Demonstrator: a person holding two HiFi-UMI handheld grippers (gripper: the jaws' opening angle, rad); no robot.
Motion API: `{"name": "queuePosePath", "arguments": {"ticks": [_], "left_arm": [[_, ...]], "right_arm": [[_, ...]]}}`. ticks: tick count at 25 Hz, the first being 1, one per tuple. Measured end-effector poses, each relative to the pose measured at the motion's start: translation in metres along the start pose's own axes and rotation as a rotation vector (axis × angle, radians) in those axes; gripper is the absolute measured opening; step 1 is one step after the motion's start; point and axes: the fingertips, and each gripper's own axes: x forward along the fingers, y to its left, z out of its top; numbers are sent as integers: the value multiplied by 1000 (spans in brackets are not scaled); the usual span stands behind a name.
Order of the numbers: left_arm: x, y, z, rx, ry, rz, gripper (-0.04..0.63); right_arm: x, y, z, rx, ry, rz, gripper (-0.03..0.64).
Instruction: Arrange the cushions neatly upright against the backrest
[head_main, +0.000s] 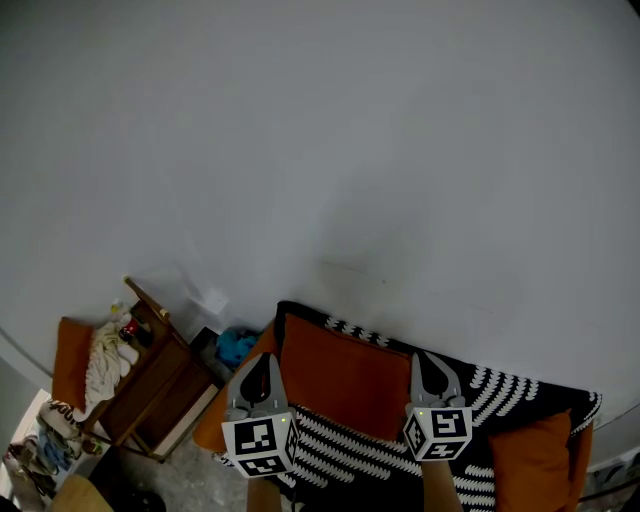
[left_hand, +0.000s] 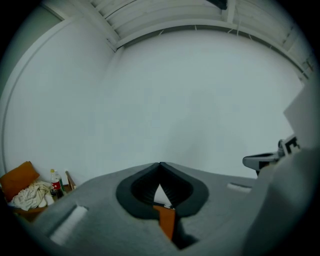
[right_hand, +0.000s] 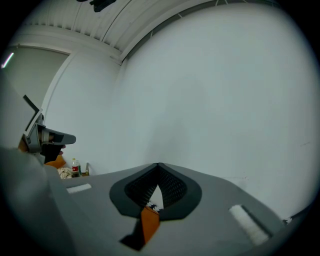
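An orange cushion (head_main: 345, 385) leans upright against the backrest (head_main: 350, 328) of a sofa with a black-and-white striped cover (head_main: 400, 450). My left gripper (head_main: 262, 358) sits at its upper left corner and my right gripper (head_main: 424, 356) at its upper right. Both are shut, tips together. In the left gripper view, the left gripper (left_hand: 160, 164) shows a strip of the orange cushion (left_hand: 165, 220) in the slot below its tips. The right gripper (right_hand: 158, 165) shows the same orange cloth (right_hand: 149, 222). Whether either pinches fabric I cannot tell. Another orange cushion (head_main: 530, 460) lies at the sofa's right end.
A wooden side shelf (head_main: 150, 385) stands left of the sofa, with heaped clothes (head_main: 105, 360) and a bottle (head_main: 128, 328) on it. An orange cushion (head_main: 70, 360) rests beyond it. A blue object (head_main: 237, 345) lies between shelf and sofa. A plain white wall (head_main: 350, 150) rises behind.
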Motion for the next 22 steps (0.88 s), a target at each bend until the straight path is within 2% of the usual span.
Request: {"name": "queuePosePath", "arguments": {"ticks": [7,12,16,19,22], "left_arm": [[-14,-33,-13,8,33,-19,3],[-14,-57,-16,7,36,-88,3],[-3,-86,-15,21,23,-206,3],[5,-117,-16,38,29,-332,6],[10,-152,-18,54,25,-464,44]], "right_arm": [[-26,-25,-11,13,16,-21,9],[-53,-45,-17,5,29,-100,12],[-85,-68,-20,10,28,-226,33],[-117,-89,-24,27,36,-351,100],[-155,-107,-30,39,40,-475,120]]}}
